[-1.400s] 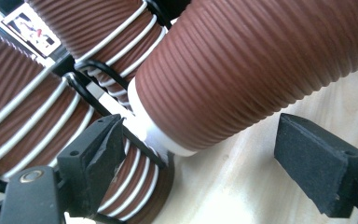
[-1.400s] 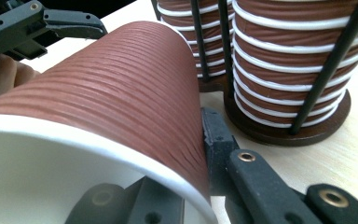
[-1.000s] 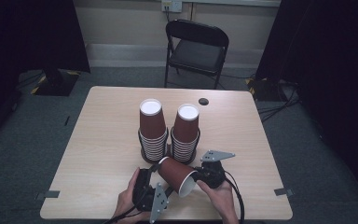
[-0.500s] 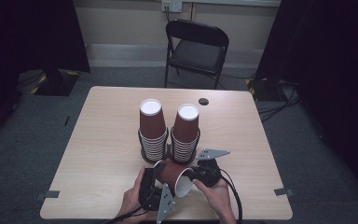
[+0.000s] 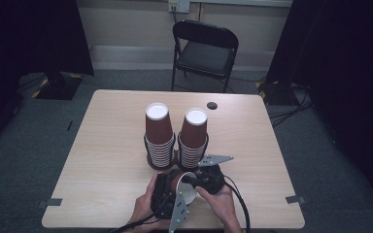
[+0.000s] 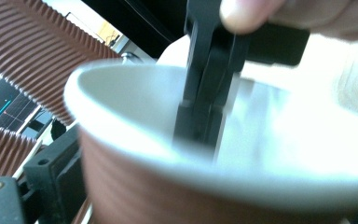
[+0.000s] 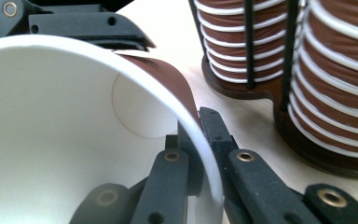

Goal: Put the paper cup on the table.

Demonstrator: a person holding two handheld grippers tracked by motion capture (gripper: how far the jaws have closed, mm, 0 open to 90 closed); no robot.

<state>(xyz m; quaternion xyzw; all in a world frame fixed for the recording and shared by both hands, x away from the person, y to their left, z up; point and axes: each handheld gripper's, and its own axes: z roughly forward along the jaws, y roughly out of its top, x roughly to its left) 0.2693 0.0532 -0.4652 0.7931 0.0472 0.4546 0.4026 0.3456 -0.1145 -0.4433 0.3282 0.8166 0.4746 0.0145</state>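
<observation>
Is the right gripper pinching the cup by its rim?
Yes, in the right gripper view the right gripper clamps the cup wall at the rim, one jaw inside, one outside.

Black jaws with brass rivets, grey three-cornered plates, trailing black cables, bare forearms

High view overhead facing forward, gripper views close (left perhaps blurred), sharing cup [image 5: 183, 187]

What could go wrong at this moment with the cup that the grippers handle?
The right gripper pinches only the thin rim of the paper cup, one jaw inside, one outside; the rim might crease or slip. The left gripper has just opened, so the cup hangs on that pinch alone. The cup stacks stand close and could be knocked.
</observation>
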